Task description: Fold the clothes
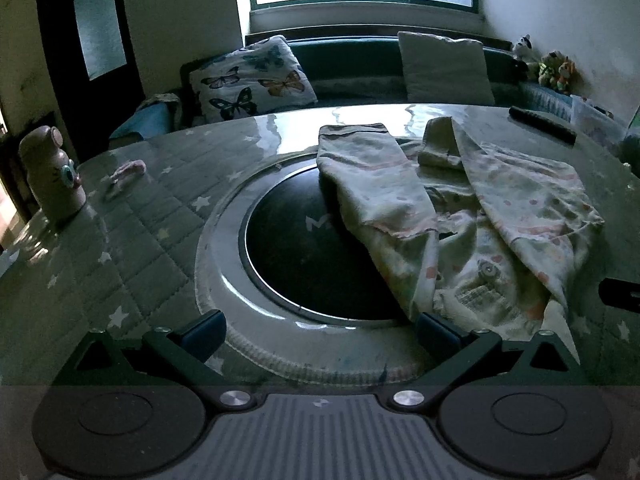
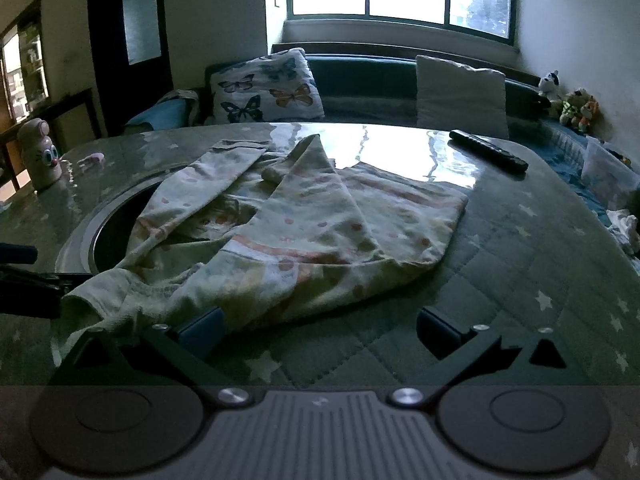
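Observation:
A pale printed garment (image 1: 460, 208) lies crumpled on the table, both sleeves folded in over its body; it also shows in the right wrist view (image 2: 304, 232). It partly covers a round black inset plate (image 1: 304, 248). My left gripper (image 1: 320, 332) is open and empty at the garment's near left edge, its right finger (image 1: 436, 330) beside the cloth. My right gripper (image 2: 320, 332) is open and empty at the garment's near hem, its left finger (image 2: 200, 330) touching the hem. The left gripper shows at the left edge of the right wrist view (image 2: 24, 276).
The table (image 2: 520, 264) has a quilted star-print cover under glass. A black remote (image 2: 488, 150) lies at the far right. An owl-faced bottle (image 1: 50, 172) and a small pink item (image 1: 126, 174) stand at the far left. A sofa with cushions (image 1: 252, 78) is behind.

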`<move>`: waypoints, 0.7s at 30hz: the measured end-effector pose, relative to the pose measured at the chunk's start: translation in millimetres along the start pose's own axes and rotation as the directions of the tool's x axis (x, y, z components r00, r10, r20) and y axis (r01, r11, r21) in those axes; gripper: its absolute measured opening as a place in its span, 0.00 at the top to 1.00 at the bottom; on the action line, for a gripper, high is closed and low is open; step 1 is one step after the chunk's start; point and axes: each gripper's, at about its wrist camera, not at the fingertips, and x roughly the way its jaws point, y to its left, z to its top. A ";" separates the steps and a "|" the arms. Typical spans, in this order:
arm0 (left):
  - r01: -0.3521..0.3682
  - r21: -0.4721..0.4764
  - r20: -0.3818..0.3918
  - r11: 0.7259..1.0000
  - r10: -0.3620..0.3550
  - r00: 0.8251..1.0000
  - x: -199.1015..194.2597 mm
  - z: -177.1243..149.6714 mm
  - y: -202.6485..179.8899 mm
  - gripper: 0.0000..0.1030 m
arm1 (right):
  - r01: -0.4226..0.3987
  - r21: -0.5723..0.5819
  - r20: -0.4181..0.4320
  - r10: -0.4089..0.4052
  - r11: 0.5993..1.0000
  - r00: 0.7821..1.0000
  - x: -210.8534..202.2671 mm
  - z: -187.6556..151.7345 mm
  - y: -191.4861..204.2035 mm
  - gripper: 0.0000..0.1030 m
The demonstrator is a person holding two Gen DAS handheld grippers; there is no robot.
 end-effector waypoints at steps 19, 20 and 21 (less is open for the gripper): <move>0.039 0.053 0.017 0.998 -0.040 0.999 17.4 33.9 -13.1 0.00 | -0.016 -0.032 0.016 0.016 0.999 1.000 24.8 34.7 -4.9 0.01; 0.042 0.057 0.018 0.998 -0.043 0.999 20.0 36.3 -14.2 0.00 | -0.014 -0.031 0.014 0.015 0.999 1.000 27.8 36.8 -6.0 0.01; 0.046 0.060 0.018 0.997 -0.047 0.999 22.5 38.6 -15.3 0.00 | -0.015 -0.030 0.014 0.015 0.999 1.000 30.1 38.7 -6.7 0.01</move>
